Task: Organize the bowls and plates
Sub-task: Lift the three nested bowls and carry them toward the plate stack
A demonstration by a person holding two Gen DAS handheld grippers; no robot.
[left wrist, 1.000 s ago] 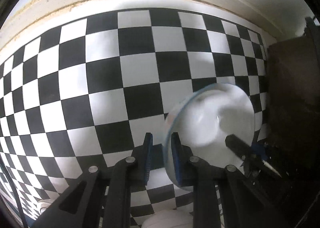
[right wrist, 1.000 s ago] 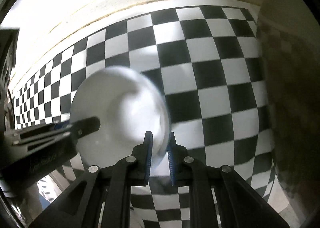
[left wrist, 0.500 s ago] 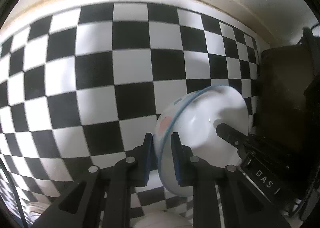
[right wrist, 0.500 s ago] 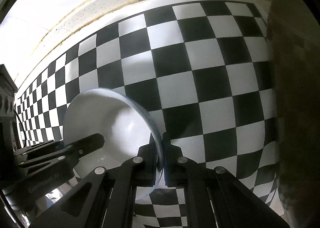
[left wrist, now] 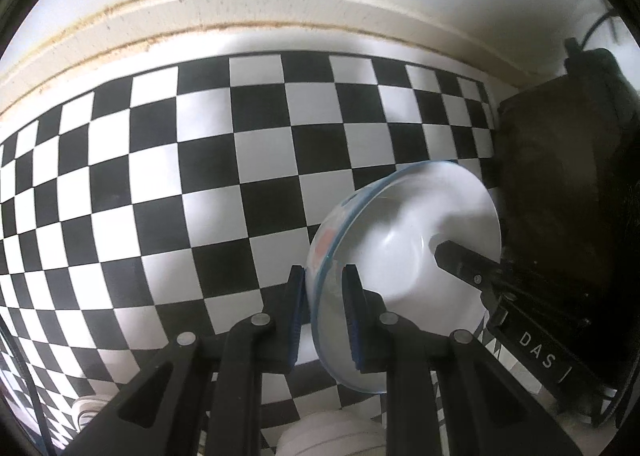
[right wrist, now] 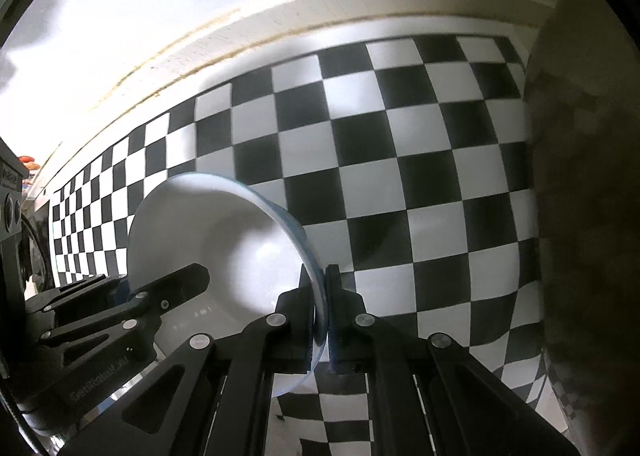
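Bowl (left wrist: 404,256) between both tongs (tilted)

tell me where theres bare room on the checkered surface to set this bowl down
The checkered cloth is bare from the bowl up to the cream ledge, and, in the right wrist view, across to the dark brown mass. It is crowded at the near edge, by the white dishes, and around both grippers: left, right.
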